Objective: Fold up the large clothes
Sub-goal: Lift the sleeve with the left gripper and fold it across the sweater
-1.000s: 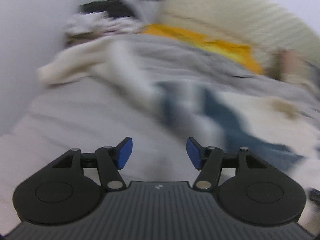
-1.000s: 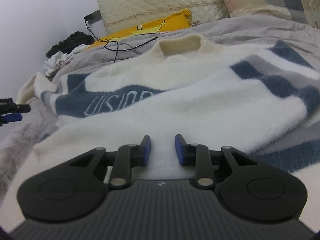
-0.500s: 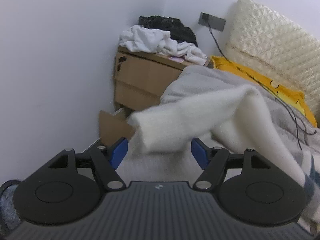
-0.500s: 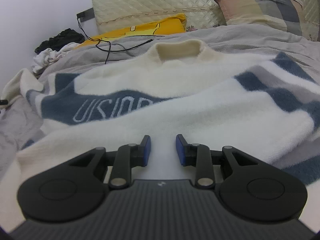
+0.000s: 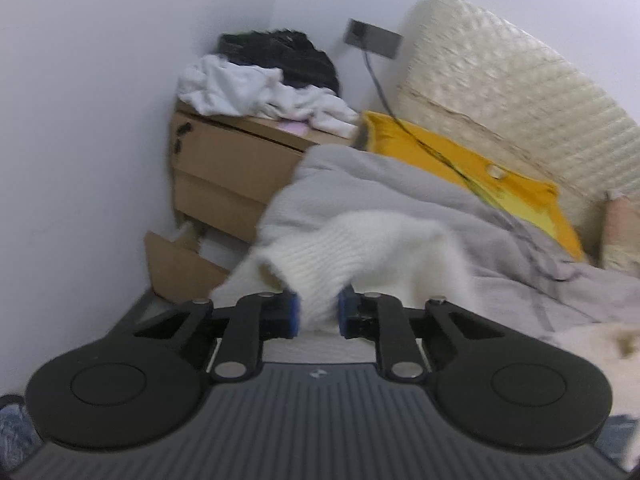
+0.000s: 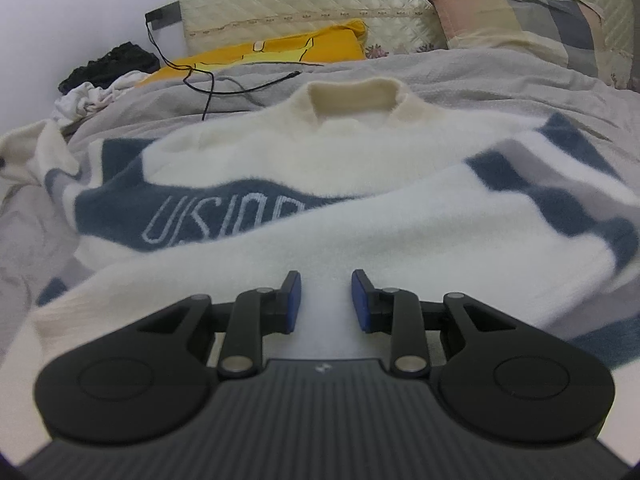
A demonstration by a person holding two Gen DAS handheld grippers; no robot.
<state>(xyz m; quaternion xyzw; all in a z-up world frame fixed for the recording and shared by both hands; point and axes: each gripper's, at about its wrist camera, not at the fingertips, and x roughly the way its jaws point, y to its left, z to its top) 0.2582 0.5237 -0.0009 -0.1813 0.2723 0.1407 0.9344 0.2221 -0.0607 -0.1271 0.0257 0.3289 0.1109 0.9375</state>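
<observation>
Pinching the cream cuff of the sweater's left sleeve (image 5: 360,248), the left gripper (image 5: 317,314) has its blue pads closed on the knit. From that grip the sleeve runs forward and to the right, toward the sweater (image 6: 320,184) body spread on the grey duvet (image 5: 400,200). The sleeve's long axis therefore points back at the chest, so the coming fold likely carries the cuff inward across the blue lettered band (image 6: 192,216). The right gripper (image 6: 326,300) hovers just above the hem side of the sweater, jaws apart and empty, collar (image 6: 354,96) straight ahead.
</observation>
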